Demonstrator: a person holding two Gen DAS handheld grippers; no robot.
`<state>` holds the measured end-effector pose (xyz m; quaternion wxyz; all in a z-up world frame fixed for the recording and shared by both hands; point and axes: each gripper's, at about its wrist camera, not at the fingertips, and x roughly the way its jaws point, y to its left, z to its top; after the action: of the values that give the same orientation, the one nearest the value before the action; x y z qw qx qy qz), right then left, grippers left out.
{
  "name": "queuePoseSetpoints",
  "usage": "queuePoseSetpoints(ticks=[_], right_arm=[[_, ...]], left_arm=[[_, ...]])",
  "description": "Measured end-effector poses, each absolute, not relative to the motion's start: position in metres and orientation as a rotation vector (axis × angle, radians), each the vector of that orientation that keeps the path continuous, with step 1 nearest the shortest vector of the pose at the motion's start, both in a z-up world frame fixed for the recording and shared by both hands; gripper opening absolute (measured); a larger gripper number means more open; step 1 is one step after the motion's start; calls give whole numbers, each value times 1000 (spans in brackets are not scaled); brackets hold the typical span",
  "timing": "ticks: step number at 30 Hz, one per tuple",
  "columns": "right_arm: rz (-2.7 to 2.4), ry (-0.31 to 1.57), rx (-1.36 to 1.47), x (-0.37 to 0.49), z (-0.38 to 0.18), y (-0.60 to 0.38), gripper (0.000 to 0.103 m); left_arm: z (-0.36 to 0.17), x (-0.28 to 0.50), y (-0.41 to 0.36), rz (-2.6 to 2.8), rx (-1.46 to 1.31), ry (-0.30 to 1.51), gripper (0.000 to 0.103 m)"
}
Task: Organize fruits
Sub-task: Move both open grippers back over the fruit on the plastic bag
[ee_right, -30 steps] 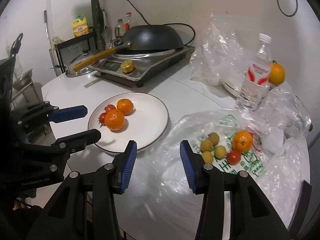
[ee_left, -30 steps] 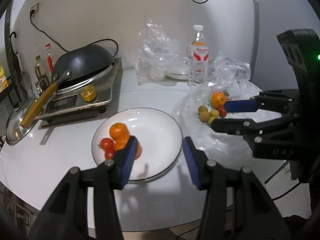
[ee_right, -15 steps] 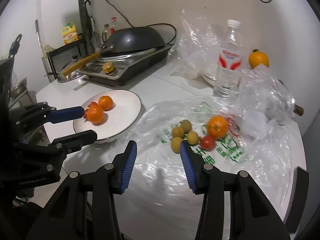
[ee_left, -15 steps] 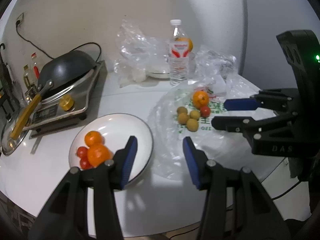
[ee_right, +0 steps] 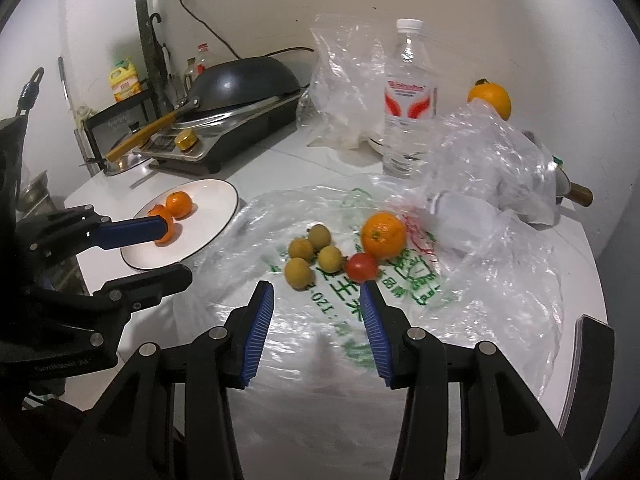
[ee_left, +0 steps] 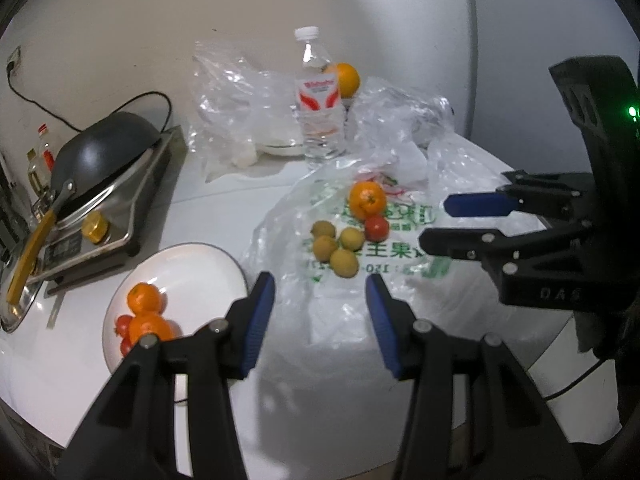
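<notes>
A white plate (ee_left: pixel 192 264) at lower left holds two oranges (ee_left: pixel 145 299) and small tomatoes. To its right, a flattened printed plastic bag (ee_left: pixel 400 256) carries one orange (ee_left: pixel 367 199), a red tomato (ee_left: pixel 377 228) and several yellow-brown longans (ee_left: pixel 336 248). My left gripper (ee_left: pixel 319 284) is open and empty, just short of the longans. My right gripper (ee_left: pixel 434 222) is open to the right of the tomato. In the right wrist view my right gripper (ee_right: pixel 316 290) is open in front of the longans (ee_right: pixel 312 256) and tomato (ee_right: pixel 361 267). The left gripper (ee_right: pixel 178 250) hangs by the plate (ee_right: pixel 208 204).
A water bottle (ee_left: pixel 320 108) stands behind the bag, with another orange (ee_left: pixel 346 78) behind it. Crumpled clear bags (ee_left: pixel 240 104) lie at the back. A dark wok (ee_left: pixel 100 152) sits on a cooker at far left. The round table's edge (ee_left: pixel 360 460) runs close below the grippers.
Both grippers have swung to the right, away from the plate and toward the fruit on the plastic bag. Their jaws keep the same gap, and nothing was picked up.
</notes>
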<state>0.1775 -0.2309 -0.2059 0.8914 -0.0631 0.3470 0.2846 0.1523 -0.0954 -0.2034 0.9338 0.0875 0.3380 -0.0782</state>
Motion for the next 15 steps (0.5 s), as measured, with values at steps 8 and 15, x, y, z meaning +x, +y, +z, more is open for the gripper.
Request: queuePoseSetpoints(ticks=[8,15], right_arm=[[592,731,-112,190,-212,-249,47],[601,739,-104,201,-216,-260,47]], left_arm=[[-209,171,-115,-180,193,718,49],[-217,185,-127,-183,203,742,49]])
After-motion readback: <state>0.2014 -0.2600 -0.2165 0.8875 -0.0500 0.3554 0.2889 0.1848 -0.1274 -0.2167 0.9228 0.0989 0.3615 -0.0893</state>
